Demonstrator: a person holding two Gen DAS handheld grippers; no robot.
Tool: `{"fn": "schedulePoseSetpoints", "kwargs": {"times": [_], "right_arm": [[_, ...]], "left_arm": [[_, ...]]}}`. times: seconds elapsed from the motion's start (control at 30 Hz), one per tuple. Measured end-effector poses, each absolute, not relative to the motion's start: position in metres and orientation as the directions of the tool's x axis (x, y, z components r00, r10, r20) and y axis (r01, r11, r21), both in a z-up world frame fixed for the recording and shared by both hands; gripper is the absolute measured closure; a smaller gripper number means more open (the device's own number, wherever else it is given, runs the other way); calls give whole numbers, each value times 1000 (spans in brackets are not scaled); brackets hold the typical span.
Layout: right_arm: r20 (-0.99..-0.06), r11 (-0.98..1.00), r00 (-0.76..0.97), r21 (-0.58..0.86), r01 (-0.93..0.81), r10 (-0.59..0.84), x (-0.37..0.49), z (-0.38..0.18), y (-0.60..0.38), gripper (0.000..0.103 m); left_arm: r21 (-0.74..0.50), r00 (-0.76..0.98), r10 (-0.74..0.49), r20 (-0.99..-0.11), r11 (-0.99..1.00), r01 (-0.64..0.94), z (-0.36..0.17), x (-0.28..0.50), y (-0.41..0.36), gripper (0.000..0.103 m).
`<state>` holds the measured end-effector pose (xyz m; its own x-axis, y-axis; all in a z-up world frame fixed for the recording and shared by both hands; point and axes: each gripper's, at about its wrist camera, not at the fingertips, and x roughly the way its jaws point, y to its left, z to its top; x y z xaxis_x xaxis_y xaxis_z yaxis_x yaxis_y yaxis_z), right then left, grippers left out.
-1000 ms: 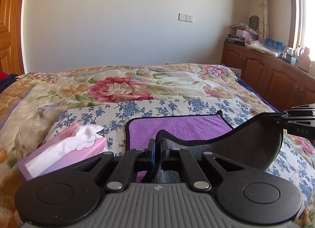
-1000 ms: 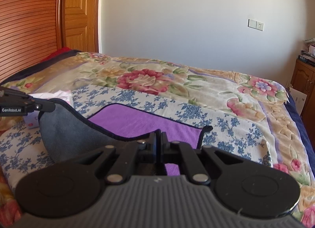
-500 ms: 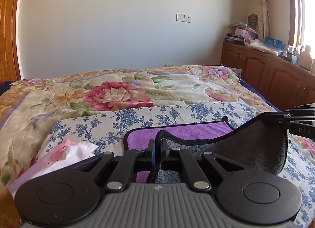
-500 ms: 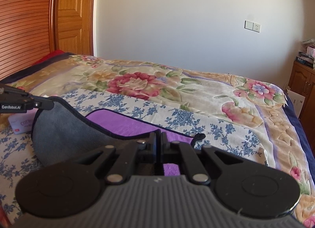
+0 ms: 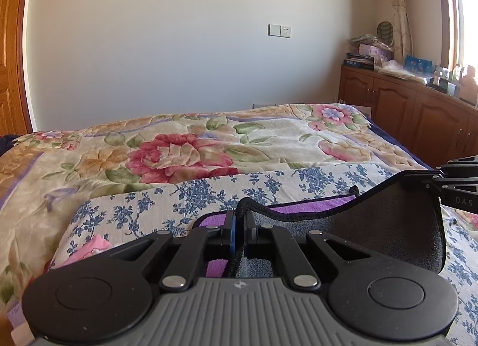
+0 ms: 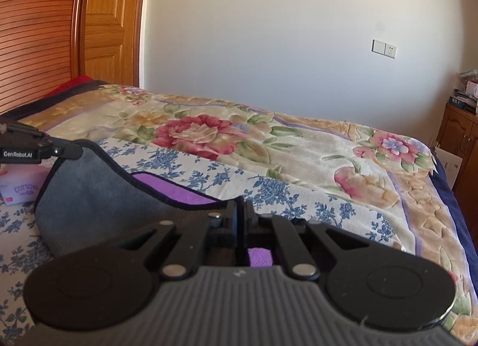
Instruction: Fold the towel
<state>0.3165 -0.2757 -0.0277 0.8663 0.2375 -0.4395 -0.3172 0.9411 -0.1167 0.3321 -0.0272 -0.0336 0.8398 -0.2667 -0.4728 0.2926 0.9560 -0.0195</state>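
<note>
Left tool and right tool both clamped, held level.

I see the towel, purple on one face, grey on the other, edged in black, with its near edge lifted so the grey side hangs in a sagging curve while the purple part lies flat on the bed

Bed under a floral quilt, blue-flowered cloth laid on top. Pink tissue box at its left edge. Wooden cabinet right, cluttered. Wall switch. Wooden door.
</note>
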Motion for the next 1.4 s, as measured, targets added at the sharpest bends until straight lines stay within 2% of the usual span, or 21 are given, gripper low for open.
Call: {"fn": "schedulePoseSetpoints", "kwargs": {"times": [0.83, 1.4], "right_arm": [[-417, 941, 890, -188, -283, 185, 359, -27, -276, 99], [-510, 941, 848, -197, -276, 142, 398, -67, -280, 99]], "left_arm": [[8, 867, -229, -442, 966, 259, -17, 377, -30, 97], [42, 853, -190, -486, 970, 240, -51, 415, -42, 97]]}}
